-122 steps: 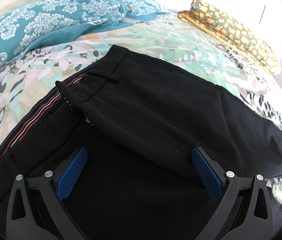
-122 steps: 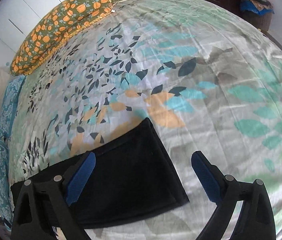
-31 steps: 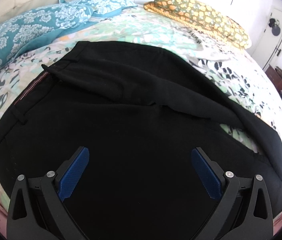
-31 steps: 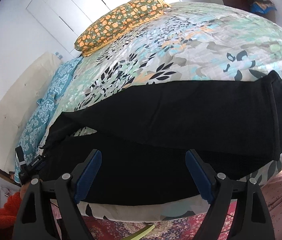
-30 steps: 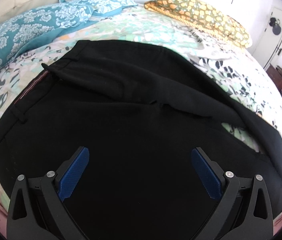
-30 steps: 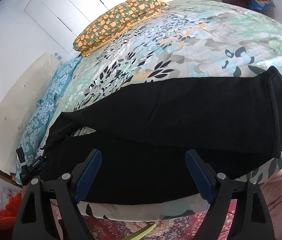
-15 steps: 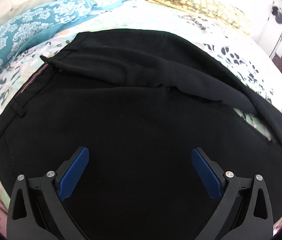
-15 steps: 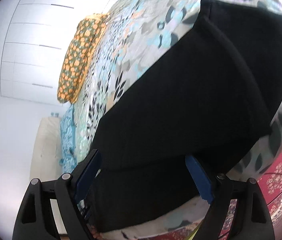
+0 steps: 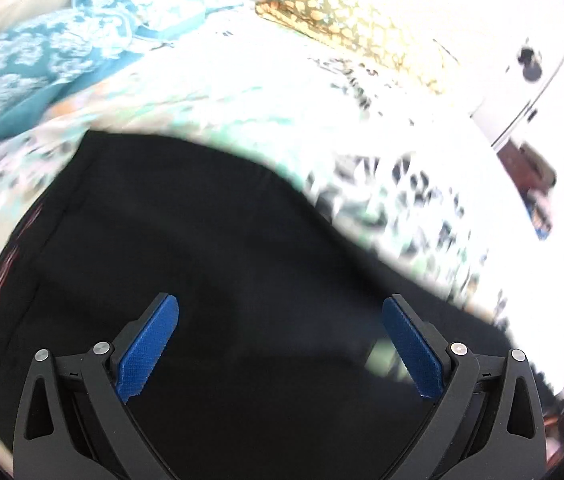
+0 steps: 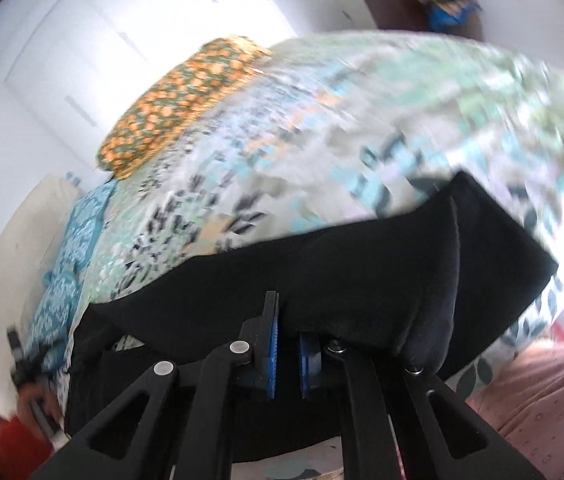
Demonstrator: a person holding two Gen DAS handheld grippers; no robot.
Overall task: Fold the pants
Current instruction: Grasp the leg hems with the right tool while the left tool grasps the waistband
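Black pants (image 9: 210,264) lie on a floral bedspread (image 9: 274,96), waistband with a red-striped lining at the left. My left gripper (image 9: 280,344) is open just above the dark cloth, blue pads (image 9: 148,344) wide apart, holding nothing. In the right wrist view the pant legs (image 10: 361,264) lie across the bed, hem at the right. My right gripper (image 10: 287,354) is shut on the near edge of the pant leg, which bunches over the fingers. Both views are blurred by motion.
A teal patterned pillow (image 9: 30,64) lies at the back left and an orange floral pillow (image 9: 345,20) at the back. White wardrobe doors (image 10: 130,28) stand behind the bed. A pink cloth (image 10: 541,392) lies beside the bed edge at the lower right.
My right gripper has closed on the near edge of the pant leg; it was open before. My left gripper stays open and has shifted over the pants, closer to the waistband.
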